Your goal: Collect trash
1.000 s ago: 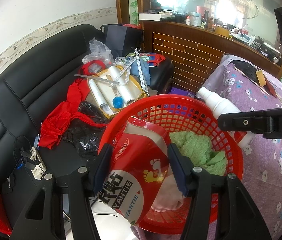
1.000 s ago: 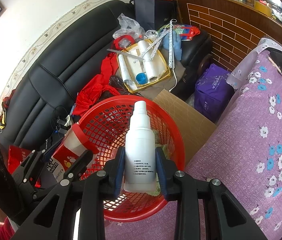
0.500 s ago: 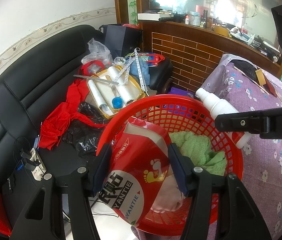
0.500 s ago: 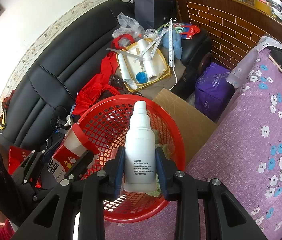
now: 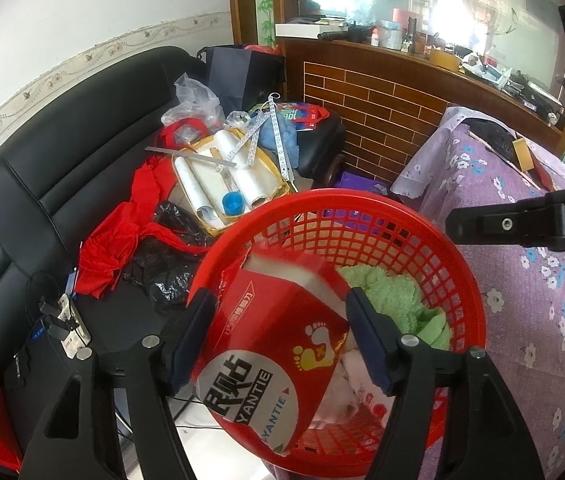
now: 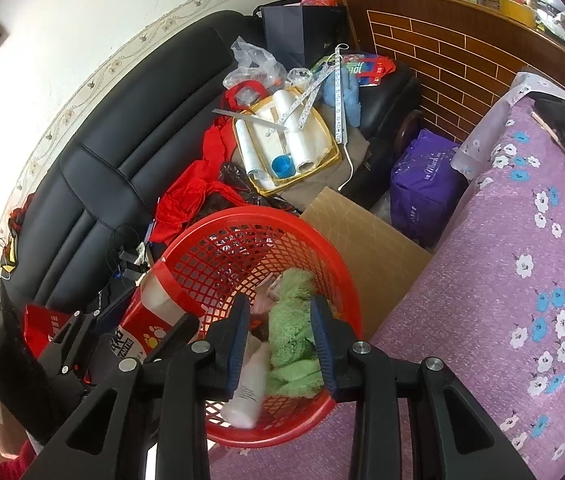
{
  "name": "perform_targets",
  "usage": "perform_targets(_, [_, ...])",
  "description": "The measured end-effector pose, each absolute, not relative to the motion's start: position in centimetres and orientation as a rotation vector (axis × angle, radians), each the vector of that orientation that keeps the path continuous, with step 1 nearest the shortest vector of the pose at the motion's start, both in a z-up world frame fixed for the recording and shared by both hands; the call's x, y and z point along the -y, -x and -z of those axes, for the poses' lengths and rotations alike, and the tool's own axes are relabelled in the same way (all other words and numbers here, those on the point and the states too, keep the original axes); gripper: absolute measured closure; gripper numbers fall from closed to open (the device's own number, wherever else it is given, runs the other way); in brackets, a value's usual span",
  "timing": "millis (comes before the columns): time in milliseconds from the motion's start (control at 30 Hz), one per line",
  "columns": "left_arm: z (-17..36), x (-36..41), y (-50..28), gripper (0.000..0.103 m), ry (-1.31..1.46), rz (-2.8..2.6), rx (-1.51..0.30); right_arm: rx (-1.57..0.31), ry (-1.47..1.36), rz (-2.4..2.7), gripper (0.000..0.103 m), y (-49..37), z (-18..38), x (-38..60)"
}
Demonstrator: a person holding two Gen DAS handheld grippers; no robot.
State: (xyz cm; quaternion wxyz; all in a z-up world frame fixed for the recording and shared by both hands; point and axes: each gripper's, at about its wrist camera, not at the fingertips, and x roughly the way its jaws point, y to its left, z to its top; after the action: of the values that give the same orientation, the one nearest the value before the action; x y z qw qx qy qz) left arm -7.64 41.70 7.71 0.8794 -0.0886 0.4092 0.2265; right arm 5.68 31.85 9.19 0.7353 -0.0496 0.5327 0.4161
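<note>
A red mesh basket (image 5: 362, 196) (image 6: 242, 212) sits at the edge of the purple flowered tablecloth, with a green cloth (image 5: 394, 300) (image 6: 294, 320) inside. My left gripper (image 5: 280, 300) hangs over its near rim. Its jaws are opening around a red and white package (image 5: 274, 340) (image 6: 150, 308), which tilts into the basket and no longer looks pinched. My right gripper (image 6: 279, 308) is open above the basket with nothing between its fingers. A white bottle (image 6: 248, 384) lies in the basket below it, beside the cloth. One right finger (image 5: 502, 224) crosses the left wrist view.
Behind the basket, a black sofa (image 5: 62, 168) holds a yellow tray of plastic rolls (image 5: 226, 176), red cloth and a black bag. A cardboard sheet (image 6: 362, 232) and a purple bag (image 6: 422, 188) stand by the flowered tablecloth (image 6: 502, 280). A brick counter (image 5: 382, 92) lies beyond.
The white bottle has left my right gripper and dropped into the basket. My left jaws have spread wider, and the package has tipped down toward the basket.
</note>
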Motion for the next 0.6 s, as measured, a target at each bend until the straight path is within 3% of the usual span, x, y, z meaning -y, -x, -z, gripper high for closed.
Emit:
perform_targets(200, [-8.0,-41.7,7.5,0.02,0.195,-0.475,-0.849,-1.163,0.1,-0.896,0.059,-5.7,-9.7,-31.0])
perform_targets(367, [-8.3,-41.9,7.5,0.018,0.198,-0.488,-0.836,-1.142,0.112,-0.872,0.05,-5.7,-10.3,-30.6])
perform_targets(433, [-8.5,-41.9,7.7,0.018,0.197,-0.497,-0.83,-1.128,0.122,-0.859,0.041,-5.5,-10.6,-30.3])
perform_targets(600, [-10.0,-41.9,8.6,0.015,0.2,-0.552,-0.773,-1.093,0.156,-0.806,0.035,-4.9,-11.1,-29.4])
